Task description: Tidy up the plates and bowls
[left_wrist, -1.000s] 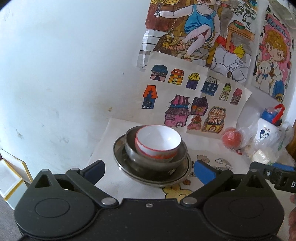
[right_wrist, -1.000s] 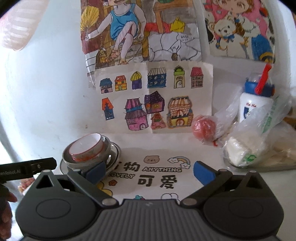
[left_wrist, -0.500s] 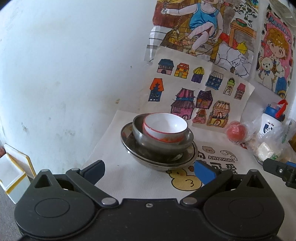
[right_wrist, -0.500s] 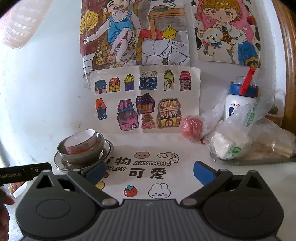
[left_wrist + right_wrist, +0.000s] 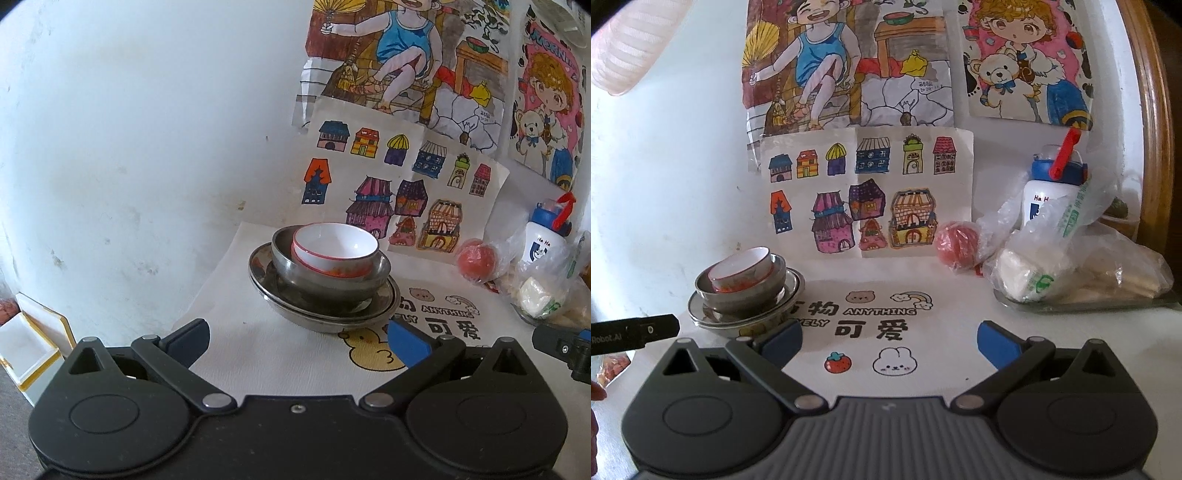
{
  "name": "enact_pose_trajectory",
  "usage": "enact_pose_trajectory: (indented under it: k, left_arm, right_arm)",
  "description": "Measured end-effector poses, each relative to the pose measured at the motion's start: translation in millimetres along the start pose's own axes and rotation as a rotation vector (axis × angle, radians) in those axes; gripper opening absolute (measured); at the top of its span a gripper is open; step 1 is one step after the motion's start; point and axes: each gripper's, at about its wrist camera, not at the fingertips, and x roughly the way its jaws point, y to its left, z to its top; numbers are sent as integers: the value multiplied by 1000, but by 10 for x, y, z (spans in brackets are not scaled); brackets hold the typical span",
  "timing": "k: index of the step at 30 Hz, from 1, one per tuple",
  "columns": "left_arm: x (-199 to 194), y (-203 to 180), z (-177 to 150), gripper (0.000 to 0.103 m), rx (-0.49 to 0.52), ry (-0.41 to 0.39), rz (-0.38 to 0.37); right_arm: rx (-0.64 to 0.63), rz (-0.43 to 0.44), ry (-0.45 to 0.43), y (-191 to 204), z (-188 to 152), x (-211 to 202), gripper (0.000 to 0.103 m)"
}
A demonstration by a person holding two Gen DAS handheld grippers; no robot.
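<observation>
Stacked tableware near the back-left corner of the desk (image 5: 960, 369), close to the white wall (image 5: 129, 147): a white bowl with a red rim (image 5: 334, 249) nested inside a metal bowl (image 5: 328, 280), which sits on a metal plate (image 5: 325, 306). The stack rests on a white printed mat (image 5: 879, 325) covering the desk. The left gripper (image 5: 297, 338) is released, its blue-padded fingers spread wide and empty, just short of the plate's near edge. The right gripper (image 5: 888, 338) is likewise spread and empty, above the mat's middle, with the stack off to its left. Along the desk's back-right side: a red ball (image 5: 956, 245), a white bottle with a blue cap (image 5: 1052, 188), and plastic bags (image 5: 1071, 258). Children's drawings (image 5: 868, 192) hang on the wall.
</observation>
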Motion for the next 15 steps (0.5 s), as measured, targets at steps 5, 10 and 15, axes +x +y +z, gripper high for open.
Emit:
enact_pose_trajectory:
  k: [5, 10, 15]
  left_arm:
    - [-9, -23, -47, 102, 8, 1, 2]
    - [-5, -24, -59, 102, 12, 5, 6]
    - [7, -14, -79, 102, 8, 9, 6]
  right_arm:
    - [11, -8, -1, -1, -42, -11, 103]
    - [21, -8, 5, -8, -83, -17, 103]
    - [12, -10, 13, -3, -94, 0, 103]
